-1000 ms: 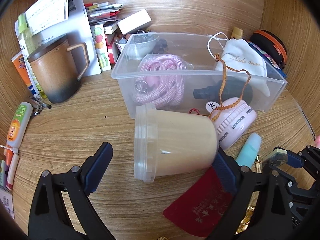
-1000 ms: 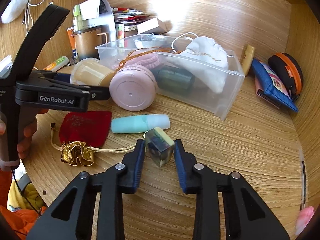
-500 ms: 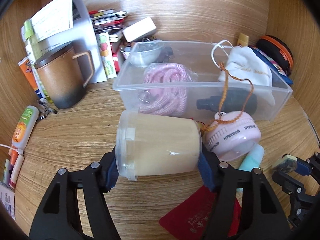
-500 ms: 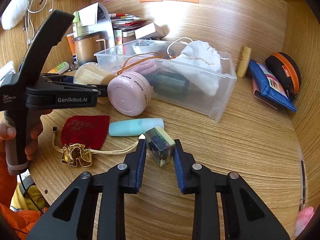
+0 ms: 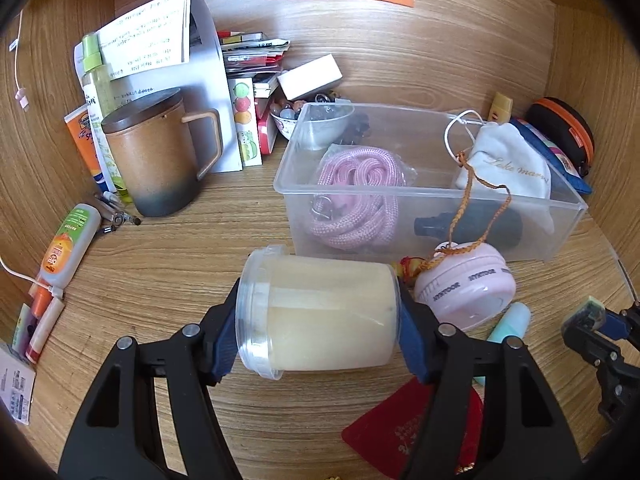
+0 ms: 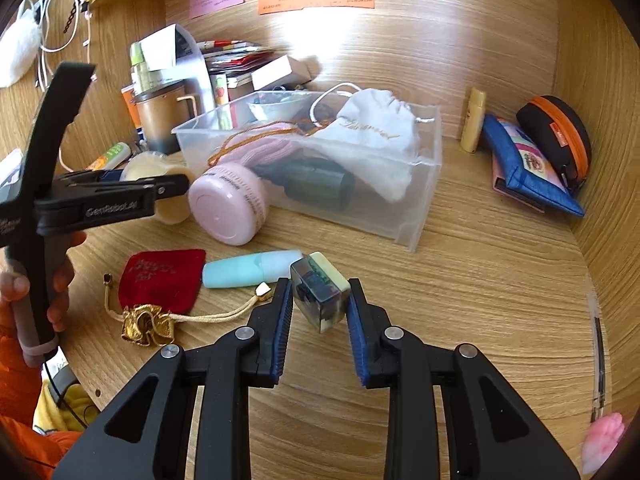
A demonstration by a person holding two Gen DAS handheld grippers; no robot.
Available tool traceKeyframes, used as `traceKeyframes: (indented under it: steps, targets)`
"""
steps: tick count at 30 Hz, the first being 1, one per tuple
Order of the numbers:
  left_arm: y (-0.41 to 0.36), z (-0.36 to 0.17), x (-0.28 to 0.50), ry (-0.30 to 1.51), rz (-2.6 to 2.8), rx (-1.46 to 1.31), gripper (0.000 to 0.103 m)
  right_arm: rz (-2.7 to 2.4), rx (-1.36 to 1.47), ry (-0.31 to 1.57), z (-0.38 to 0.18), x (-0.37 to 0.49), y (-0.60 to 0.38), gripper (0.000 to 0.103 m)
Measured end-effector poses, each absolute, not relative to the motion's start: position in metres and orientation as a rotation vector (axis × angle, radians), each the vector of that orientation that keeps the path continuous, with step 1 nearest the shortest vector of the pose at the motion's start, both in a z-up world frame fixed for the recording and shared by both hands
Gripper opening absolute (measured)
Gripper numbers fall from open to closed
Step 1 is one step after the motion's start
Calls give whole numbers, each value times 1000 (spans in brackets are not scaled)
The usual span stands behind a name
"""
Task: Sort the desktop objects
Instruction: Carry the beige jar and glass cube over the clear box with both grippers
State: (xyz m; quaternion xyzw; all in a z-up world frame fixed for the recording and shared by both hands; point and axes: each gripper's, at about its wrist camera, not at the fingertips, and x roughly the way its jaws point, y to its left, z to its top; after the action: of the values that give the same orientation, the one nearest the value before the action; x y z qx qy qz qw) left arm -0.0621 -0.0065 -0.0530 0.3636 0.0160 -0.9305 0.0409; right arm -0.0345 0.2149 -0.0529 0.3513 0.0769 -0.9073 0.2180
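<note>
A: Left hand-held gripper (image 5: 316,330) pinches the translucent cream lidded plastic tub (image 5: 320,316) sideways, endwise.

B: Keep it level toward the clear plastic bin (image 5: 420,192) ahead; right hand-held gripper (image 6: 318,312) pinches the small glassy block (image 6: 320,294).

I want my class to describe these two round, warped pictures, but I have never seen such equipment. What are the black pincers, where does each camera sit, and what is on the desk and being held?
No robot here: a person holds a two-finger gripper in each hand, each carrying a wide-angle camera looking along its fingers. One picture comes from the left gripper, shut on a cream plastic jar turned sideways. The other comes from the right gripper, shut on a small clear block. On the wooden desk stands a clear bin holding a pink rope and white pouch. Beside it lie a pink round case, mint tube and red pouch.
</note>
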Motion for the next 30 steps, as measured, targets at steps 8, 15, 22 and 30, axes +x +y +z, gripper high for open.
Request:
traceKeyframes:
  steps: [8, 15, 22, 30]
  targets:
    - [-8, -44, -57, 70, -2867, 1107, 66, -2534, 940, 211, -39, -39, 219, 24]
    - [-6, -26, -53, 70, -2895, 1058, 66, -2546, 905, 217, -25, -44, 218, 24]
    - [-5, -10, -55, 38, -2916, 1015, 66, -2555, 861, 239, -11, -51, 215, 24]
    - [-6, 13, -58, 16, -2939, 957, 66, -2559, 830, 246, 2, -66, 213, 24]
